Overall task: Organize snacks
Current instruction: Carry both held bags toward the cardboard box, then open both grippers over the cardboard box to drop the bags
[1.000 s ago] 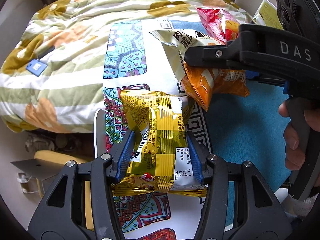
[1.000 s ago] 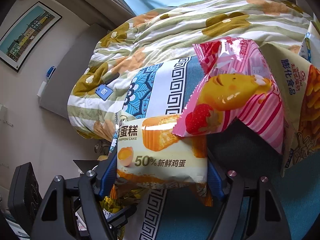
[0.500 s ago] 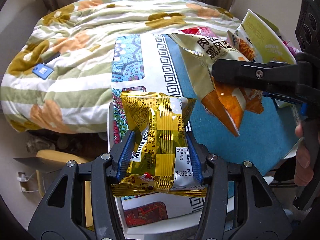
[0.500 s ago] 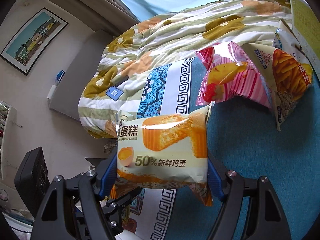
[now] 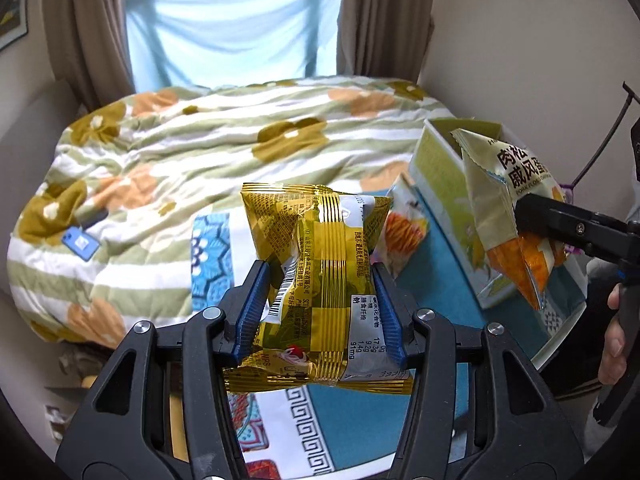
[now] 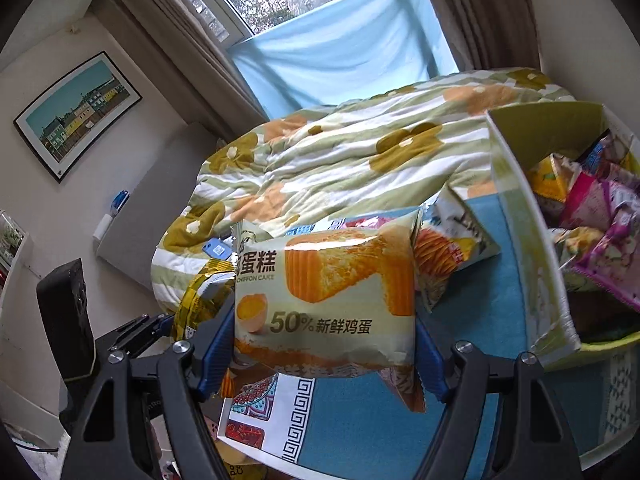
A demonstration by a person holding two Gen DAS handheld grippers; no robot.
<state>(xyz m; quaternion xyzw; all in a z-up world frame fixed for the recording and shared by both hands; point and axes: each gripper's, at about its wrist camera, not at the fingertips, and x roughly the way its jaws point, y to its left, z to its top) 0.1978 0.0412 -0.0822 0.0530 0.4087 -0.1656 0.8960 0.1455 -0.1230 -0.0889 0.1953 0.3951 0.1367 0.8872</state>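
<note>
My left gripper (image 5: 320, 304) is shut on a gold foil snack packet (image 5: 316, 280) and holds it above the patterned table (image 5: 360, 432). My right gripper (image 6: 324, 336) is shut on a cream and orange chiffon cake packet (image 6: 328, 296), also in the air; it shows at the right of the left wrist view (image 5: 508, 216). A green and white cardboard box (image 6: 524, 240) stands at the right, holding several snack bags (image 6: 592, 208). A chips bag (image 6: 448, 256) lies on the table beside the box, and shows in the left wrist view (image 5: 404, 236).
A bed with a flowered quilt (image 5: 200, 160) lies beyond the table's far edge. A window with a blue cloth (image 6: 340, 52) is behind it. The table's front edge (image 6: 256, 452) is near the grippers. The left gripper's body (image 6: 132, 332) sits at the lower left of the right wrist view.
Both grippers have risen and tilted up with their packets still held. The box has come into view at the right. The table now sits lower in both views.
</note>
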